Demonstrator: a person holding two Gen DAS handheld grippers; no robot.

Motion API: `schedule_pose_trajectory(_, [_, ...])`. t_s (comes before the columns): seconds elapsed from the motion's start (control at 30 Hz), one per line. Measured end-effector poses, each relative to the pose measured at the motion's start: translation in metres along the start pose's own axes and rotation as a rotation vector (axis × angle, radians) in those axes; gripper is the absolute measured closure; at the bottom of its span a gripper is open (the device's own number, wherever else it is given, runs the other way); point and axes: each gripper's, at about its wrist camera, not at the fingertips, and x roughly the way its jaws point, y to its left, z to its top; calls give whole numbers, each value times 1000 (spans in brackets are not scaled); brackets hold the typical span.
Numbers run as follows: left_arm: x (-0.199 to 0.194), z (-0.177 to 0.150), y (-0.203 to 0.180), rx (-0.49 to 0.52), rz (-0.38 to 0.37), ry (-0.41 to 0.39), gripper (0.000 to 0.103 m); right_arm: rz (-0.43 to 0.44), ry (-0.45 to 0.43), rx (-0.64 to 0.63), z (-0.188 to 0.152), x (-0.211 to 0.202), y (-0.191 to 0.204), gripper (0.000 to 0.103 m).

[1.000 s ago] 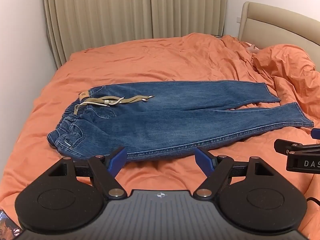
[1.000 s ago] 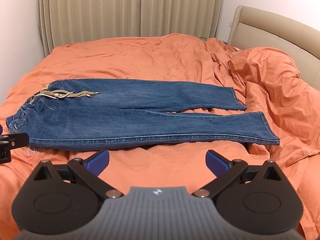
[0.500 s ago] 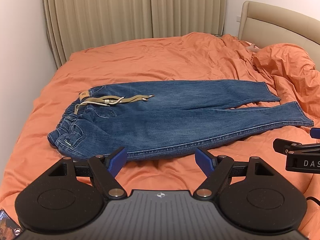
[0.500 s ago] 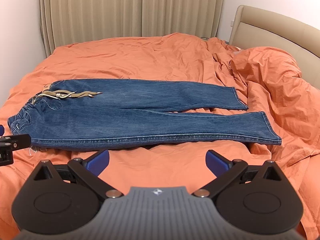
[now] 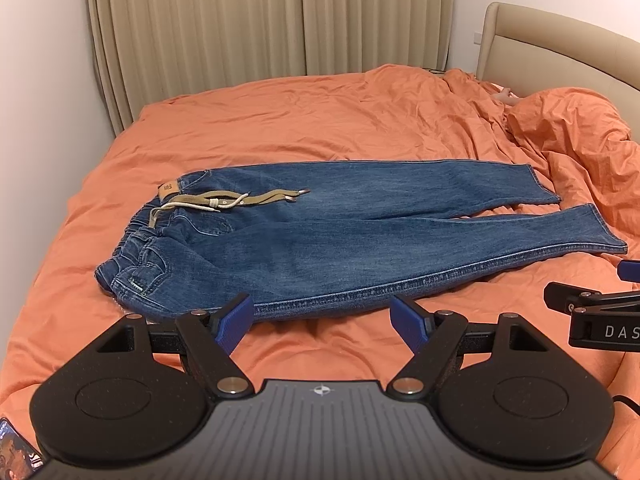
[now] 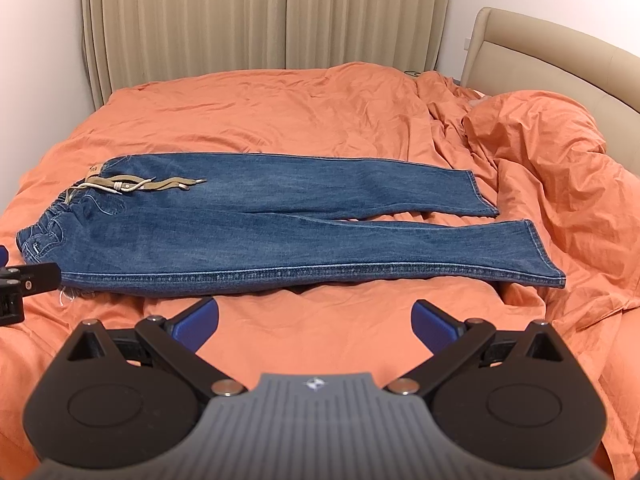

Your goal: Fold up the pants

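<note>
Blue jeans [image 5: 340,240] lie flat on the orange bed, waist to the left, both legs side by side pointing right; they also show in the right wrist view [image 6: 280,224]. A tan drawstring [image 5: 228,200] lies across the waist. My left gripper [image 5: 322,322] is open and empty, just in front of the jeans' near seam by the hip. My right gripper [image 6: 314,322] is open and empty, a little short of the near leg's seam. Each gripper's side shows at the edge of the other's view.
An orange duvet [image 6: 320,120] covers the bed, bunched into a heap [image 6: 552,152] at the right by the beige headboard [image 6: 540,68]. Beige curtains [image 6: 260,20] hang behind the bed. A white wall [image 5: 40,100] runs along the left.
Both grippers have shifted very slightly; the jeans lie as before and both grippers stay open.
</note>
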Motion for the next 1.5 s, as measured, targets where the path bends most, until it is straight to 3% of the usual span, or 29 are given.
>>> schedule_pose_trajectory(1.5, [1, -2, -11, 5, -11, 12, 12, 13, 22, 14, -7, 2, -5, 5])
